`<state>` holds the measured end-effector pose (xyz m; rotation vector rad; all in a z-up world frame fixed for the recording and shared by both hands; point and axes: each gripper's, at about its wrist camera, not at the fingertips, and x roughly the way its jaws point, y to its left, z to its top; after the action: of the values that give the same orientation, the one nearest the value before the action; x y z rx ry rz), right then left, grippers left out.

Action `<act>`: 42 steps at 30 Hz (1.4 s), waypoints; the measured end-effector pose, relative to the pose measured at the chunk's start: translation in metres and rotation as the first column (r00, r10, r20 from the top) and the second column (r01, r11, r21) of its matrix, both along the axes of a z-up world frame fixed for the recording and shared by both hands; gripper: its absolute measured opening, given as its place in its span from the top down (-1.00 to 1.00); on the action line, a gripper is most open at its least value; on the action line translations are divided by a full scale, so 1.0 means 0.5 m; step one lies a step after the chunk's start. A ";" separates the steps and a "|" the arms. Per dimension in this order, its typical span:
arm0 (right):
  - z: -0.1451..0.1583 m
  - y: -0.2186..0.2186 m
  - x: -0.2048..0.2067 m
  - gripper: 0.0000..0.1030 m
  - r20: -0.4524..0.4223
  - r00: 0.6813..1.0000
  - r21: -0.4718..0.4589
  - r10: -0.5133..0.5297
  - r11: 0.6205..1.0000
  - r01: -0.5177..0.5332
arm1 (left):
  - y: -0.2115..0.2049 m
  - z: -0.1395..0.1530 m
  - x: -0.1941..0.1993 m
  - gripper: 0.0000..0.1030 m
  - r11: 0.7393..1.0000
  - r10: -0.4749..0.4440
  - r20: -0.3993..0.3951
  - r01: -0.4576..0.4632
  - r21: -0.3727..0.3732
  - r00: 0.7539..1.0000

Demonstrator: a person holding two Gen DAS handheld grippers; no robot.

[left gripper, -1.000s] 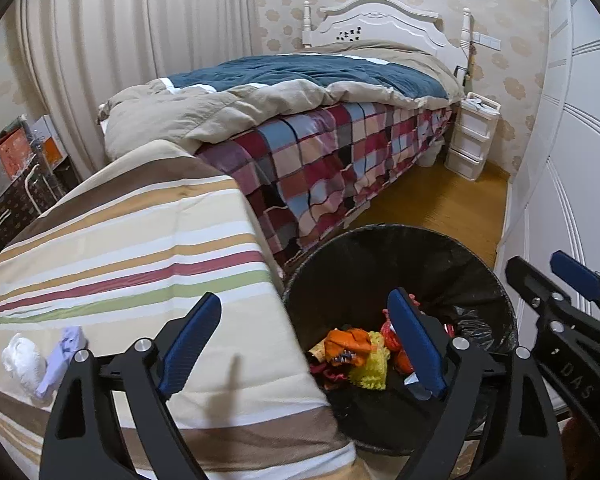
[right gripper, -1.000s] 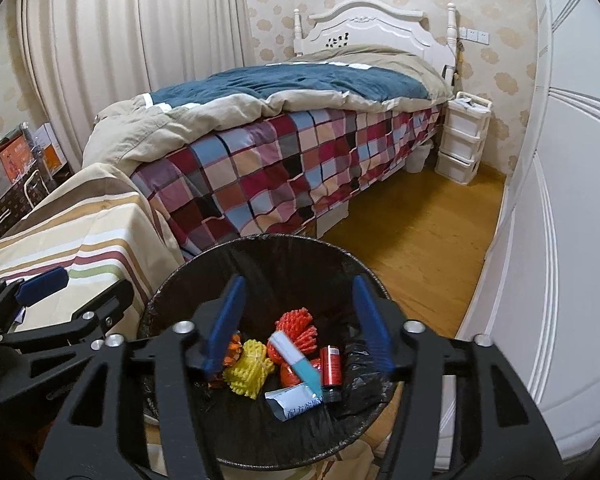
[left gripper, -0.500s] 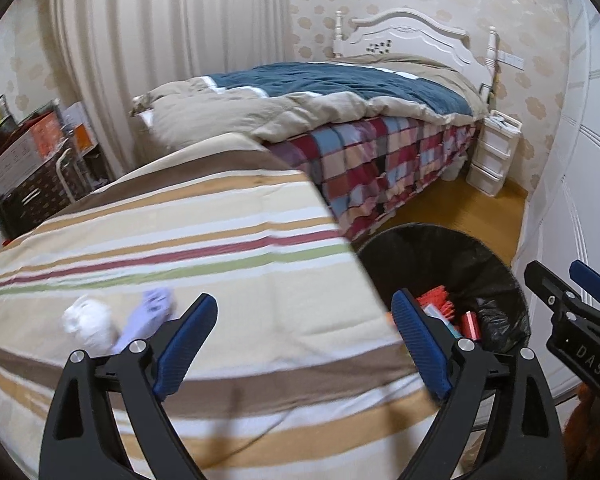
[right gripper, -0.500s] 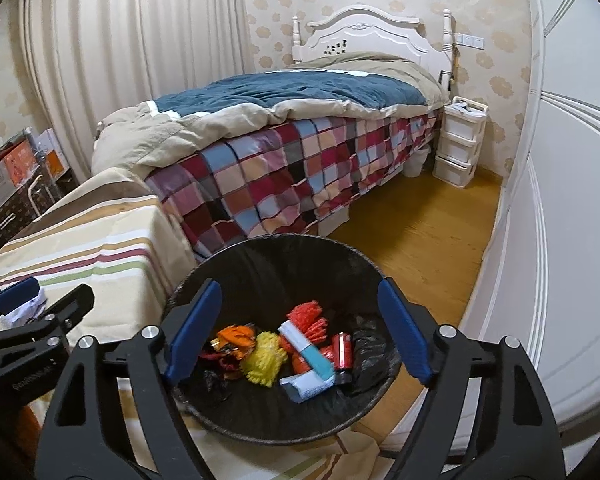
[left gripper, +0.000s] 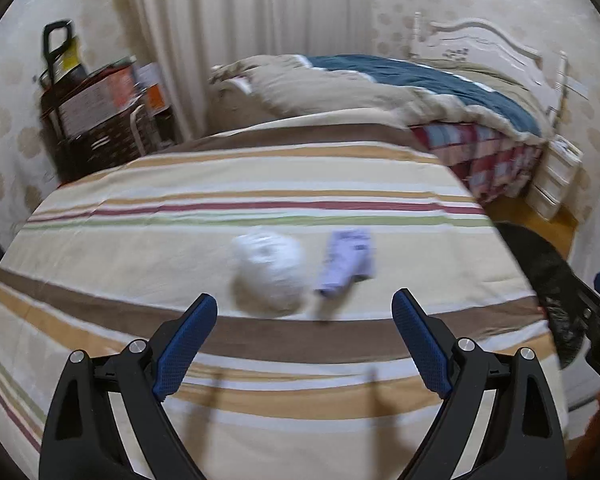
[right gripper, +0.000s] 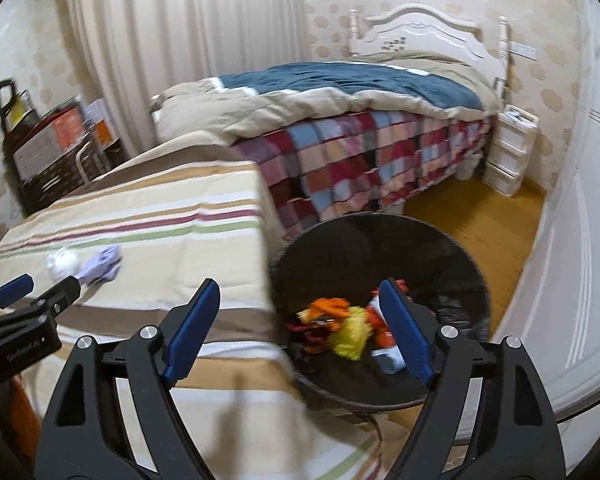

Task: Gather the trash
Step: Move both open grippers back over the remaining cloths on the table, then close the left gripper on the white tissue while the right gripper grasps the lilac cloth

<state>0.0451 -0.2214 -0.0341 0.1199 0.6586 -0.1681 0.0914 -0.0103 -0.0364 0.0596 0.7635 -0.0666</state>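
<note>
Left gripper point(left gripper: 304, 320) wide, empty, right gripper point(right gripper: 300, 320) too. We straddle the white wad point(left gripper: 268, 272), not the purple scrap point(left gripper: 346, 262), then bin point(right gripper: 380, 240) it.

The right gripper point(right gripper: 300, 324) hangs with its blue-padded jaws spread wide and nothing between them, above the edge where the striped table cover point(right gripper: 148, 240) meets the black trash bin point(right gripper: 380, 240). The bin stands just right of the table, and orange, yellow and red scraps point(right gripper: 340, 328) lie in its bottom. On the cover at the left lie a white crumpled wad point(right gripper: 62, 263) and a lavender piece point(right gripper: 102, 266), touching or nearly so. The left gripper point(right gripper: 36, 290) reaches in from the near left, its tips close to those two. A bed with a checked quilt point(right gripper: 352, 160) fills the far side.
</note>
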 end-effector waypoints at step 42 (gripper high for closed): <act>-0.024 0.298 0.211 -0.55 -0.121 0.961 0.000 0.248 0.968 -0.250 | 0.197 -0.021 0.052 0.21 0.999 0.046 -0.023 -0.046 -0.004 0.999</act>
<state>0.1506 -0.0726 -0.0461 0.0109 0.7856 0.0630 0.1176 0.0883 -0.0467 0.0371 0.7877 -0.0252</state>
